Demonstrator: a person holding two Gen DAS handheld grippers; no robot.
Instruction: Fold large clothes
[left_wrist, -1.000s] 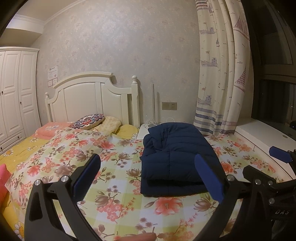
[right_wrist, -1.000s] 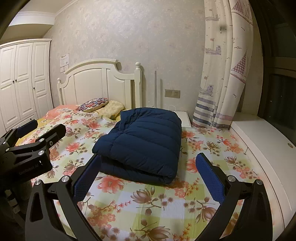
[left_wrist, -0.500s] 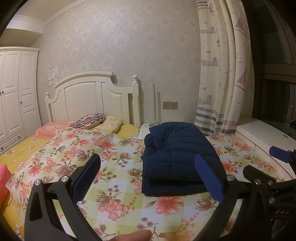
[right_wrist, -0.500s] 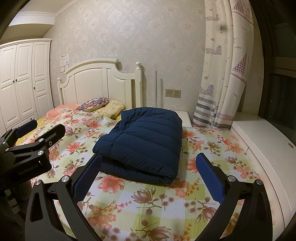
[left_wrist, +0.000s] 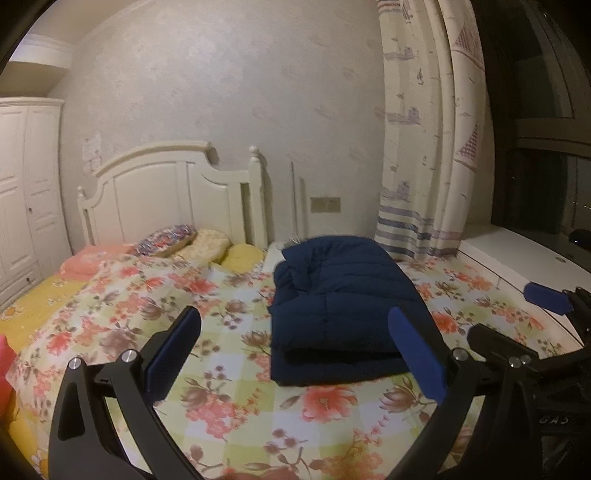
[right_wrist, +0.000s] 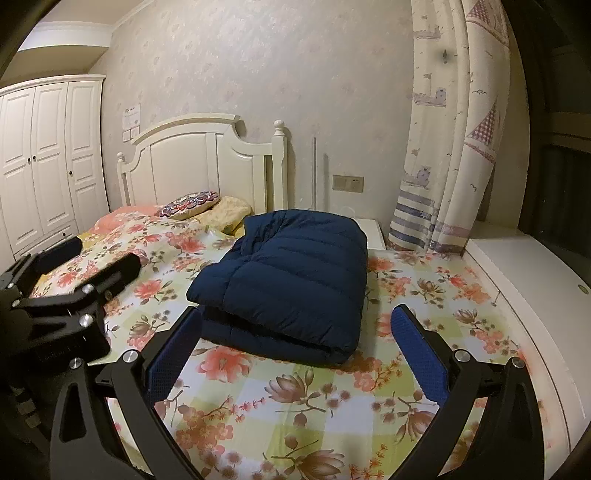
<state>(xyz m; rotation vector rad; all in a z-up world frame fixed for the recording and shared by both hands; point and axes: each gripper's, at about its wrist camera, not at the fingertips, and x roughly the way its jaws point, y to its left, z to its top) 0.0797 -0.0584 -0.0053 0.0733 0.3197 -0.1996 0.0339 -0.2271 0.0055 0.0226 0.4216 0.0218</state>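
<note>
A navy quilted down jacket (left_wrist: 343, 306) lies folded into a thick rectangle on the floral bedspread (left_wrist: 147, 295). It also shows in the right wrist view (right_wrist: 291, 280). My left gripper (left_wrist: 295, 354) is open and empty, held above the bed just short of the jacket's near edge. My right gripper (right_wrist: 295, 350) is open and empty, also just short of the jacket. The right gripper shows at the right edge of the left wrist view (left_wrist: 546, 299). The left gripper shows at the left of the right wrist view (right_wrist: 74, 280).
A white headboard (right_wrist: 207, 162) and several pillows (right_wrist: 199, 203) stand at the bed's far end. A white wardrobe (right_wrist: 44, 158) is at the left. A patterned curtain (right_wrist: 450, 129) and a white window ledge (right_wrist: 517, 266) run along the right.
Both grippers stay open and empty. The left wrist view has shifted slightly and the jacket sits a little further off; the right wrist view is almost unchanged.
</note>
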